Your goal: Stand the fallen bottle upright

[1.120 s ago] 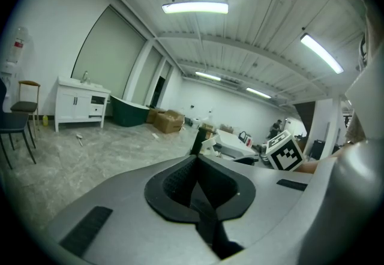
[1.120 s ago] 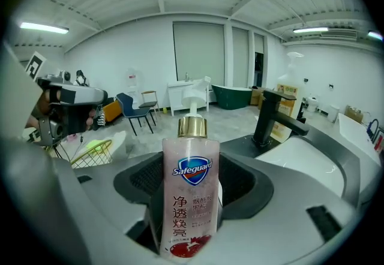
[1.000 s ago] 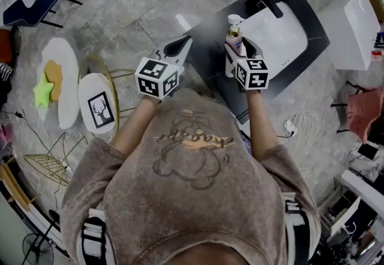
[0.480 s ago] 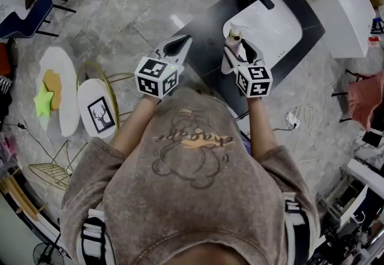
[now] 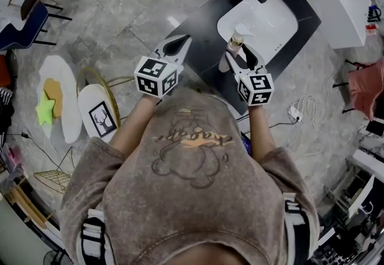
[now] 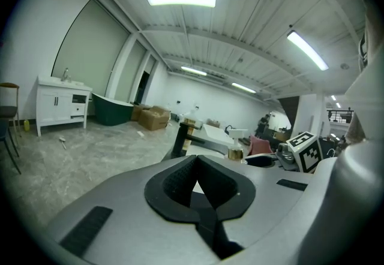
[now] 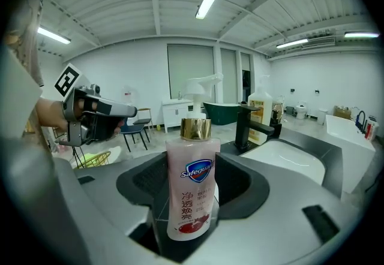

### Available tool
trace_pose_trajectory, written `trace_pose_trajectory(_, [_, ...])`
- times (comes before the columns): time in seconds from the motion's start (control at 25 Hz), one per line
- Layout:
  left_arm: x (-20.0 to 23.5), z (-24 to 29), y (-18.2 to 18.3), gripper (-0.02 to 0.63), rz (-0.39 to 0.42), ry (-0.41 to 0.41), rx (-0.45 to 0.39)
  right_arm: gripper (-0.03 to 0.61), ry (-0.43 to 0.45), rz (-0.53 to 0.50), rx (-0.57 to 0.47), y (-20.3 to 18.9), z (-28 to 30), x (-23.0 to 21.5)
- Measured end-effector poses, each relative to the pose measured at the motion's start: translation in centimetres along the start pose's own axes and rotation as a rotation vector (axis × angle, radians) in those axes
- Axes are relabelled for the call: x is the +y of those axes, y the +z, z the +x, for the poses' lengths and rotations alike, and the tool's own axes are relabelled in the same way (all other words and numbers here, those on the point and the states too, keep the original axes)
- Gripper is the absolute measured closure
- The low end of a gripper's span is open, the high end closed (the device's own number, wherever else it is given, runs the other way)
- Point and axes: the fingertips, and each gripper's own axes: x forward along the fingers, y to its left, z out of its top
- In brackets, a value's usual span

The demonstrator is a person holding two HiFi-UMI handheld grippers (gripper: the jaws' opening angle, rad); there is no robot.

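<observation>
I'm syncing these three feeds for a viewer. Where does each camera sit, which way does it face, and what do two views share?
Head view: on the person's head, facing steeply down at the sink; shows shirt, forearms, left gripper, right gripper.
Left gripper view: rides that gripper, facing across the room; jaws shut, empty.
Right gripper view: rides that gripper, facing the faucet; jaws, just closing, hold the upright bottle.
Shared: all three show the faucet.

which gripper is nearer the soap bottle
Right. The right gripper has the bottle between its jaws, which have just been closing on it; the left gripper hangs apart, to the bottle's left.
</observation>
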Motion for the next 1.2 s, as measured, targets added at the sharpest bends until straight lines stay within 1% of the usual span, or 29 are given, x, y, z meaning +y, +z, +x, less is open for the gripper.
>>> trace_pose_trajectory(0.24, [-1.3, 0.7, -0.3, 0.595, 0.02, -0.046, 0.024, 0.341, -0.022, 0.0, -0.028, -0.6, -2.0, 0.3])
trace_pose_trajectory(0.48, [-2.5, 1.6, -0.3, 0.595, 0.034, -0.092, 0.041, 0.354, -0.049, 0.039, -0.045, -1.4, -3.8, 0.2])
trace_pose_trajectory(0.68, [-3.5, 2.2, -0.3, 0.595, 0.041, -0.128, 0.053, 0.406, -0.08, 0.076, -0.071, -1.6, -5.0, -0.1])
trace_pose_trajectory(1.04, [-4.9, 3.0, -1.0, 0.595, 0.051, -0.189, 0.084, 0.431, -0.102, 0.114, -0.09, -1.9, -6.3, 0.9])
trace_pose_trajectory(1.2, [-5.6, 3.3, -1.3, 0.595, 0.052, -0.216, 0.094, 0.477, -0.108, 0.13, -0.11, -1.8, -6.9, 1.5])
